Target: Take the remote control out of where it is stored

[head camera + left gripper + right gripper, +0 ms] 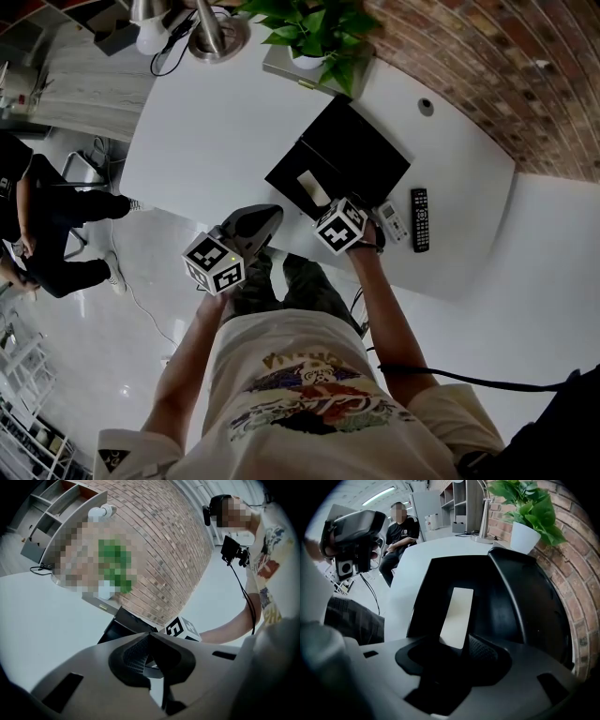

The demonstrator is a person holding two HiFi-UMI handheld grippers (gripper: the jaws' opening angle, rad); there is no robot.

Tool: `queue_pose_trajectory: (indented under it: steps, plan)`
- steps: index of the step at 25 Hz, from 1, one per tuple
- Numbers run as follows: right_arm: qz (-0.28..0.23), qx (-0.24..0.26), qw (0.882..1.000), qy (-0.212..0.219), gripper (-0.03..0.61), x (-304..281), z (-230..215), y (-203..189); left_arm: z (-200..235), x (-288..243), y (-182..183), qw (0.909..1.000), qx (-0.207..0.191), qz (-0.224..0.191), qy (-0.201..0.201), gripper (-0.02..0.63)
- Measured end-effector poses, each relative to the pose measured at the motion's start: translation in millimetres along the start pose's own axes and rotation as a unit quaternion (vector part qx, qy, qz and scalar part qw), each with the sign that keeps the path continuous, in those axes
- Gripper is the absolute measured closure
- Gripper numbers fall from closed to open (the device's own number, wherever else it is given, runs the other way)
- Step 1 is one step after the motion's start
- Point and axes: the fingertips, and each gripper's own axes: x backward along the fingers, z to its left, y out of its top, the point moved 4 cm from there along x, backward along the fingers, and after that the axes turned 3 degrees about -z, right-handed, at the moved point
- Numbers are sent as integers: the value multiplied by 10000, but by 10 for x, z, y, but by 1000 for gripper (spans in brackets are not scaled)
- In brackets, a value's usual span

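Remote [457,613] clamped inside open box [525,606]

Right gripper [459,651] has its jaws closed on the near end of the pale remote, which lies flat in the black box on the white table [216,141]. Left gripper [149,638] hangs near the table's edge, jaws together, empty. Potted plant [529,513] stands beyond the box.

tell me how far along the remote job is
Done: the black box lies open; a white remote and a black remote lie on the table beside it. In hand: the right gripper has its tongs astride the pale remote lying inside. Left: gripping and lifting it out.
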Motion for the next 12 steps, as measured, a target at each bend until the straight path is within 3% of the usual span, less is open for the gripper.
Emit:
queue_pose_trajectory:
  steps: [5, 12]
  plan:
    - [52, -45, 9998, 166, 360, -30, -12, -10, 4, 6, 22, 10000, 9, -2, 11, 617]
    - [-9, -251, 9996, -95, 385, -12, -14, 20, 1, -20, 20, 10000, 14, -7, -8, 617]
